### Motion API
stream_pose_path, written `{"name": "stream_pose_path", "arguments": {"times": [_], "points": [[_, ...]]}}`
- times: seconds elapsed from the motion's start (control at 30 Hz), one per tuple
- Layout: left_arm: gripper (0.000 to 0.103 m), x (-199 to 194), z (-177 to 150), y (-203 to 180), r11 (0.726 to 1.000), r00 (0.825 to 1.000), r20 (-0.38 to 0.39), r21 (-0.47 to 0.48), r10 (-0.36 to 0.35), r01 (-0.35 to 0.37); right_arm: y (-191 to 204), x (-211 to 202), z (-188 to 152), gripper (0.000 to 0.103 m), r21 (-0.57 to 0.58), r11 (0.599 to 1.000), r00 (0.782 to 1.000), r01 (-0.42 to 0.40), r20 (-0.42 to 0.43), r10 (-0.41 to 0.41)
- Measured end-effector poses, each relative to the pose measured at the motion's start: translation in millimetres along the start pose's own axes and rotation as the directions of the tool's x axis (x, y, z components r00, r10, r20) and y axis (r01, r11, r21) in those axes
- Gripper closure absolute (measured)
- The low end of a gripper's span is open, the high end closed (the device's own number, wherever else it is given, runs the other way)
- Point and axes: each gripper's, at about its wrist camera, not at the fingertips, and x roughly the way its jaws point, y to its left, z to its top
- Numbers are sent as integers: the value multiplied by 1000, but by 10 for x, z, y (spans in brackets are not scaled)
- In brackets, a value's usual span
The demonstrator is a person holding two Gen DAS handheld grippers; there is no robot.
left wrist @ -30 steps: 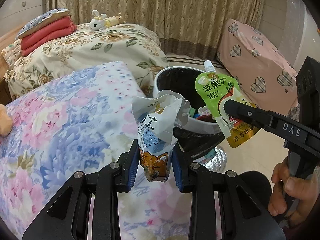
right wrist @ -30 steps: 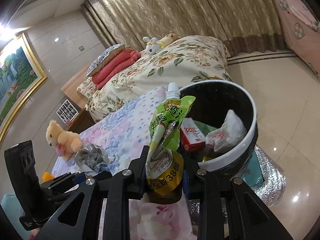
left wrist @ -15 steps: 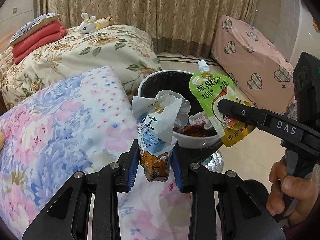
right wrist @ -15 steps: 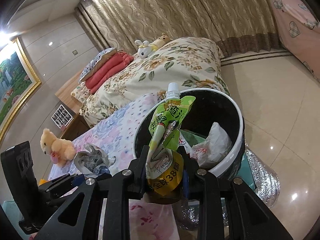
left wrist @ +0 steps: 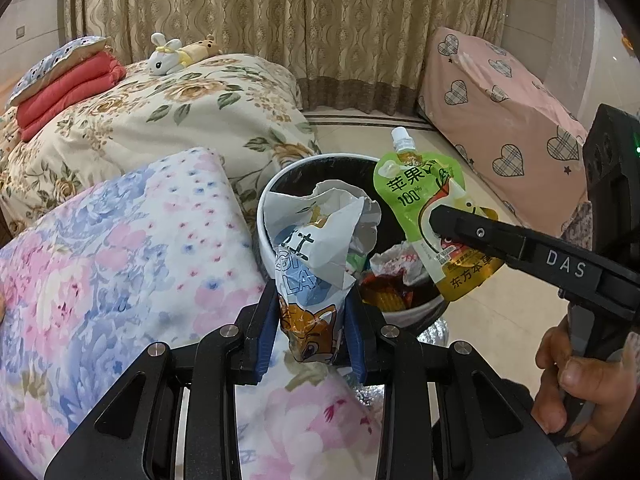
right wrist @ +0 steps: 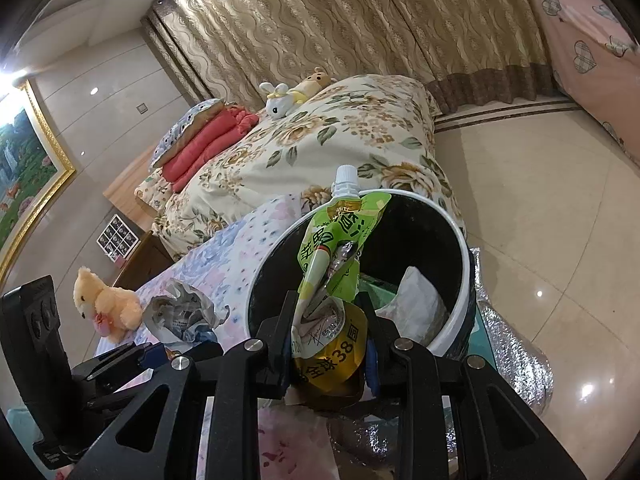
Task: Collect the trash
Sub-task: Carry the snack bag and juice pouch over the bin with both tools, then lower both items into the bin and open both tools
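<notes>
Left gripper [left wrist: 310,332] pinches a crumpled snack bag [left wrist: 320,256] just beside the bin [left wrist: 264,216]. Right gripper [right wrist: 330,352] pinches a green juice pouch [right wrist: 340,248] over the bin's rim.

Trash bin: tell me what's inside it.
The trash bin holds a crumpled white bag, green packaging and red-orange wrappers. The held crumpled wrapper and green juice pouch cover the rest; its bottom is hidden.
</notes>
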Motion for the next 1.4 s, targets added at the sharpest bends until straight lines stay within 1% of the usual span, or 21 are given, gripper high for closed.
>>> {"name": "stream_pose_path", "arguments": {"times": [0.4,0.8,1.4], "points": [[74,142,131,-74,1000,1000,-5,16,2,-2,-78,71,74,75,10,1000,1000,10,-10,-10],[74,246,179,-70,1000,1000,-20,12,-3,3,-145,120,108,75,16,999,999,30,-19,-30],[74,342,224,-142,1000,999,-32,23,2,-2,-197,142,126,75,13,999,999,34,-28,-34]]}}
